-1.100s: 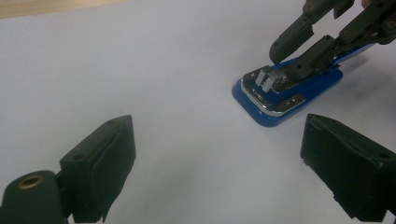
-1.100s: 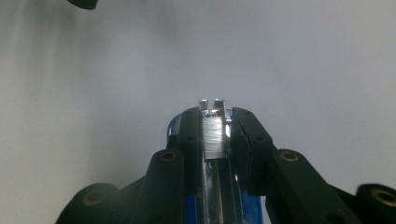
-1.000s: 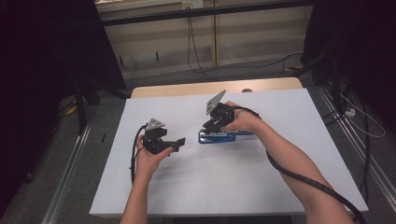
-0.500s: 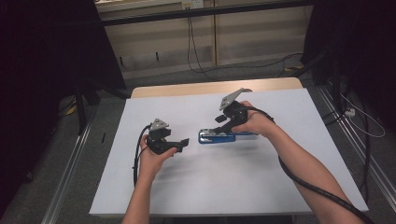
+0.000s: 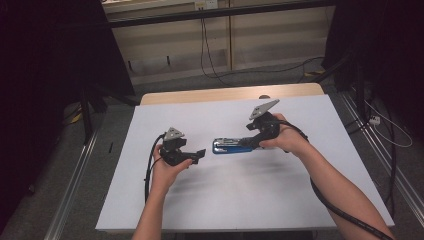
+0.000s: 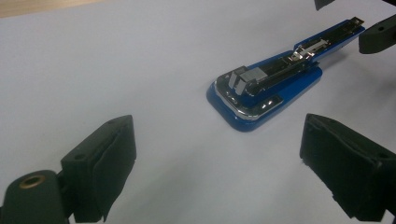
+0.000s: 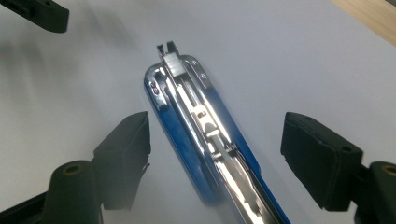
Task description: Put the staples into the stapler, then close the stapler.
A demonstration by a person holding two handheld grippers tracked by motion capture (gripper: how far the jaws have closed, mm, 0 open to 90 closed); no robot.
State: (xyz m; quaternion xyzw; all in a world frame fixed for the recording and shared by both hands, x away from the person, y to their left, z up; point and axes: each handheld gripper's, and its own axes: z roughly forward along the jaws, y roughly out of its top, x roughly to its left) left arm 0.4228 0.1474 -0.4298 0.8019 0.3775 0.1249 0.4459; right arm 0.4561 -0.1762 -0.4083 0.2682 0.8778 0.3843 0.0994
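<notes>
Blue stapler (image 7: 205, 140), chrome rail bared, lies flat between the right gripper's (image 7: 217, 156) just-spreading fingers (image 7: 126, 154), untouched; left gripper's (image 6: 219, 163) fingers (image 6: 100, 163) are spread too.

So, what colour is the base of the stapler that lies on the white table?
The stapler base is blue with silver metal on top, clearest in the left gripper view.

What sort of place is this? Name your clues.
Probably a lab recording bench: a white-covered table bearing one blue stapler, dark curtains at both sides, and loose cables across the floor behind.
</notes>
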